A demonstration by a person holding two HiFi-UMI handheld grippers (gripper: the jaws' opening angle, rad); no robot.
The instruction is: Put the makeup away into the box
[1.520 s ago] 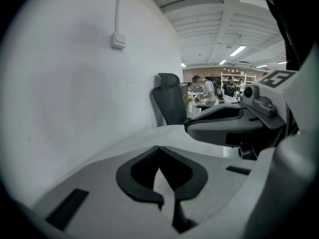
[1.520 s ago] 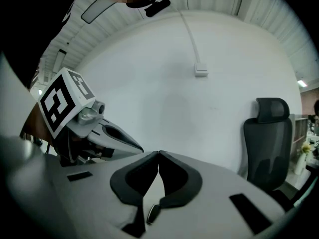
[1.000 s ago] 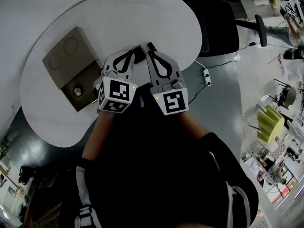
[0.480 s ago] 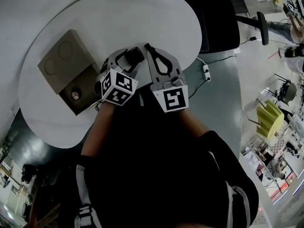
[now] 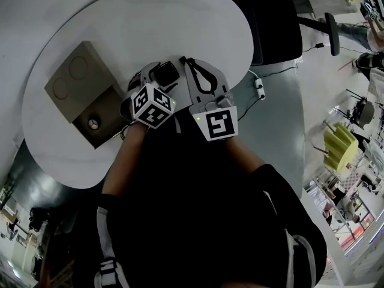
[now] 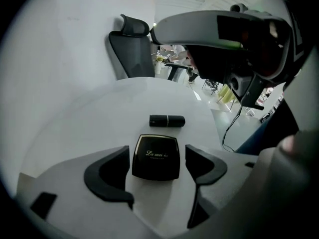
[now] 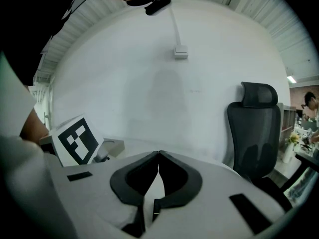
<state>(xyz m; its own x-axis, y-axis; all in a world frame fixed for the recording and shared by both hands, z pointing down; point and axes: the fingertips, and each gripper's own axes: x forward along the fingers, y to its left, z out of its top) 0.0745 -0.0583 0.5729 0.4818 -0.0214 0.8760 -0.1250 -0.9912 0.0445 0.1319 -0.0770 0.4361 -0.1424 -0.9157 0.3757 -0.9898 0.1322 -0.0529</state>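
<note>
A black square compact [image 6: 156,157] with gold lettering lies flat on the round white table [image 6: 75,128]. My left gripper [image 6: 158,154] points steeply down over it. Its jaws have just been opening and now stand wide on either side of the compact, with the pads clear of it. A black lipstick tube [image 6: 167,120] lies just beyond the compact. In the head view the left gripper [image 5: 159,77] is over the compact [image 5: 164,73], with the right gripper [image 5: 186,60] close beside it. My right gripper [image 7: 158,154] is shut and empty, its tips touching.
A tan box [image 5: 77,93] sits open on the table's left, with a small round item [image 5: 93,123] in its lower compartment. A black office chair [image 5: 273,23] stands past the table's far edge. A power strip [image 5: 259,92] and its cable lie on the floor to the right.
The left gripper has dropped toward the table and tipped downward, and its jaws have gone from shut to wide open around the compact. The right gripper has barely shifted.
</note>
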